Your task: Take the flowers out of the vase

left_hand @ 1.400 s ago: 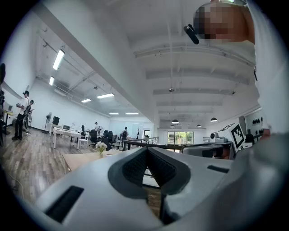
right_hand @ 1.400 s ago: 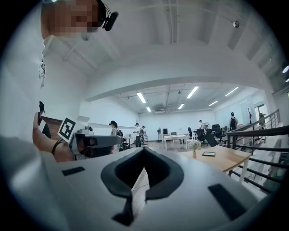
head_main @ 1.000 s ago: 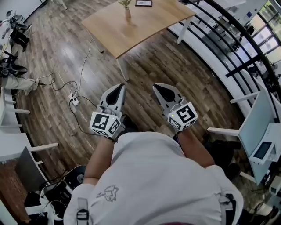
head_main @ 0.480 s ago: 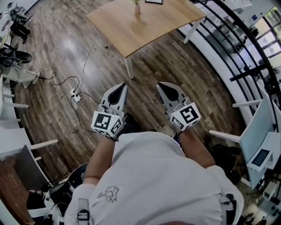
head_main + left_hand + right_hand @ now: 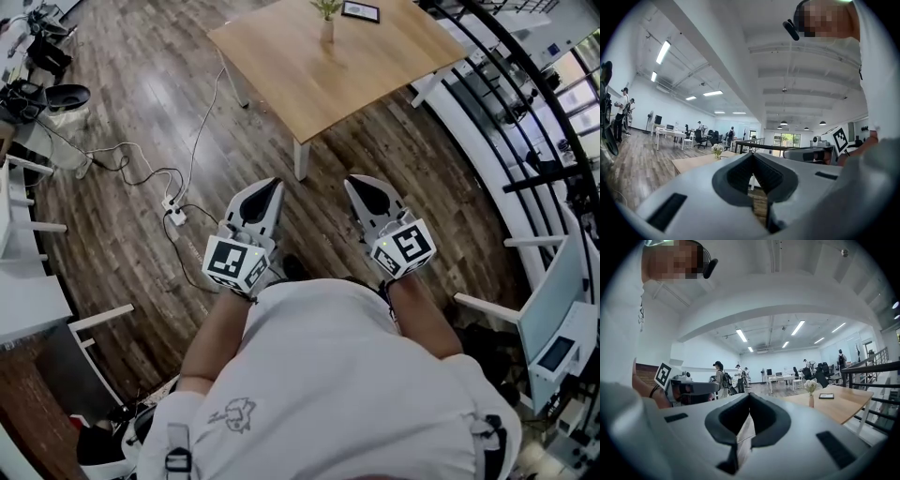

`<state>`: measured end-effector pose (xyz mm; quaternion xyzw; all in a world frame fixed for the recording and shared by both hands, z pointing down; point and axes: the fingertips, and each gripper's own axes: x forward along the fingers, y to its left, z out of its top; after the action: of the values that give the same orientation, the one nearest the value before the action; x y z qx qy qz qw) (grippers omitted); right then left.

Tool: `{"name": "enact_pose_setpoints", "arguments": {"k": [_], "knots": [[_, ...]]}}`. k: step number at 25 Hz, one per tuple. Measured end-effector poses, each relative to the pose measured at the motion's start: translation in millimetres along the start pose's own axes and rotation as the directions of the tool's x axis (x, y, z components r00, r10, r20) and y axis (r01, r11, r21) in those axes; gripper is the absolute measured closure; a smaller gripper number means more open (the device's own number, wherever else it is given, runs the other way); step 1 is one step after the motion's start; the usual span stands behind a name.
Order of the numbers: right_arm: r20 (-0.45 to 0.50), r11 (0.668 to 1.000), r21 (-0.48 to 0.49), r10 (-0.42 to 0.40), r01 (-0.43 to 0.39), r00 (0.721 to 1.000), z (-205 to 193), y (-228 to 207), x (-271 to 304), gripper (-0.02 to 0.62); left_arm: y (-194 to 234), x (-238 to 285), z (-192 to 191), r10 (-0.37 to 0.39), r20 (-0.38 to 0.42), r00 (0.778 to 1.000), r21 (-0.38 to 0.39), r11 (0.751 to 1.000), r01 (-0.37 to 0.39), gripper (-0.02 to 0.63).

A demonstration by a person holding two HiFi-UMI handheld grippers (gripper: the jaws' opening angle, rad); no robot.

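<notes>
A small pale vase with white flowers stands near the far edge of a wooden table, well ahead of both grippers. My left gripper and right gripper are held side by side over the floor, short of the table, both shut with nothing in them. In the left gripper view the flowers show small and far past the shut left gripper. The right gripper view has the vase on the table, beyond the shut right gripper.
A small picture frame lies beside the vase. A power strip with cables lies on the wood floor at left. The white table leg stands just ahead. A dark railing runs along the right. White desks stand at left.
The table with the vase has come nearer and shifted right in the head view. Both grippers stay shut, side by side in front of the body.
</notes>
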<state>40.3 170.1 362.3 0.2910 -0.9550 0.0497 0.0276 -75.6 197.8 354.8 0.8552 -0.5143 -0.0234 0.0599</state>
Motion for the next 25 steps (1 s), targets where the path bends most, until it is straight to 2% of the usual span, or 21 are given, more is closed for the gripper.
{"name": "enact_pose_setpoints", "arguments": {"k": [7,15,19,25], "knots": [[-0.006,1.0,0.008,-0.019,0.019,1.0,0,-8,39,0.591,36,9,4,-0.014,-0.003,1.0,-0.008,1.0,0.014,0.603],[0.004,0.999,0.03,-0.019,0.019,1.0,-2,-46,77,0.591,71,48,-1,-0.004,-0.019,1.0,-0.012,1.0,0.004,0.602],[0.015,1.0,0.029,-0.003,0.003,1.0,1,-80,104,0.591,90,80,-1,0.008,-0.023,1.0,-0.003,1.0,-0.008,0.602],[0.019,0.999,0.048,0.015,-0.015,1.0,7,-158,146,0.591,120,157,3,0.027,-0.04,0.999,0.004,1.0,-0.027,0.603]]}}
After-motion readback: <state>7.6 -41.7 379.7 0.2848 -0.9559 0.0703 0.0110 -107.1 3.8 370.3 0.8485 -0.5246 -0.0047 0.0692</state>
